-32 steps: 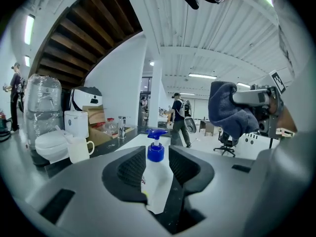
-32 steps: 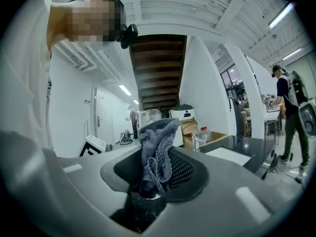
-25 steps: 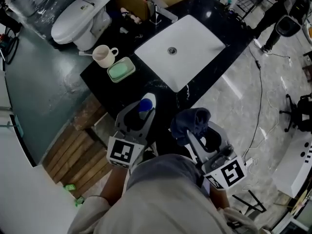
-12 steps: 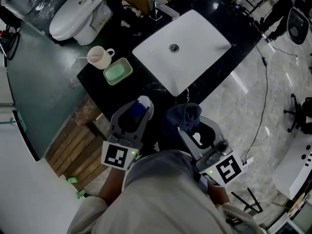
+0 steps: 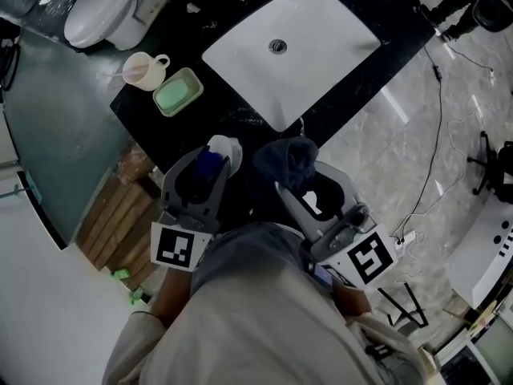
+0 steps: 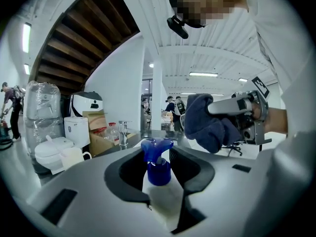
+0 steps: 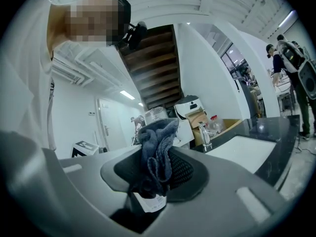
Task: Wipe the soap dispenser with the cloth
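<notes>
My left tongs pinch the dispenser. My right tongs clamp the cloth near it. Both hang over the desk's near edge, with open floor to the right.

Staged bathroom, sink, toilet

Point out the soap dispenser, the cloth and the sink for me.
soap dispenser (image 6: 159, 172): left gripper view, on its blue pump collar.
cloth (image 7: 157, 154): right gripper view, on its bunched middle.
sink (image 5: 321, 42): head view, on the bare basin floor.
</notes>
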